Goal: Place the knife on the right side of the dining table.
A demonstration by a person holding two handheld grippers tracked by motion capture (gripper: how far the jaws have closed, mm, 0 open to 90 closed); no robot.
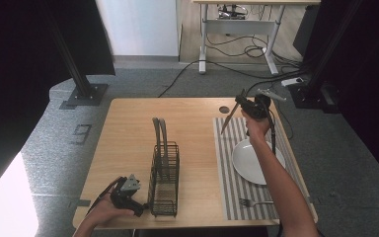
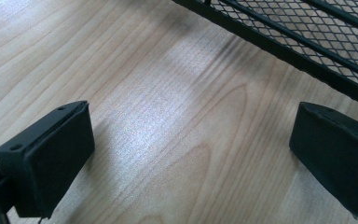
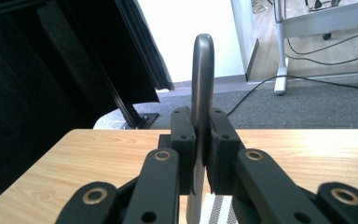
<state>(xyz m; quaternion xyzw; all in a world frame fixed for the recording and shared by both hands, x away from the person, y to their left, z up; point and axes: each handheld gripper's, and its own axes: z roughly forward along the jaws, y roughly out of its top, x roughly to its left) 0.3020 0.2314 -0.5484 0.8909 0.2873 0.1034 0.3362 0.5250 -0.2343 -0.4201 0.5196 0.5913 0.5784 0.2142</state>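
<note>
Black jaws of the right gripper [image 3: 200, 177] are clamped tight on a knife [image 3: 202, 74], its rounded end standing up above the pads in the right gripper view. From the high view the right gripper [image 1: 249, 106] is held above the far end of the striped placemat [image 1: 227, 163], and the knife [image 1: 229, 120] slants out of it down and to the left — its long axis runs diagonally, free end nearest the mat's far left corner. What matters for the coming move, as I judge it, is where the black mesh caddy [image 1: 165, 175] lies from that knife: well apart, to the left and nearer the person, across bare desk [image 1: 128, 128]. The left gripper [image 1: 128, 195] rests on the desk just beside the caddy's near left corner — its jaws stand wide with nothing between them. A white plate [image 1: 256, 160] and a fork [image 1: 254, 202] lie on the mat.
</note>
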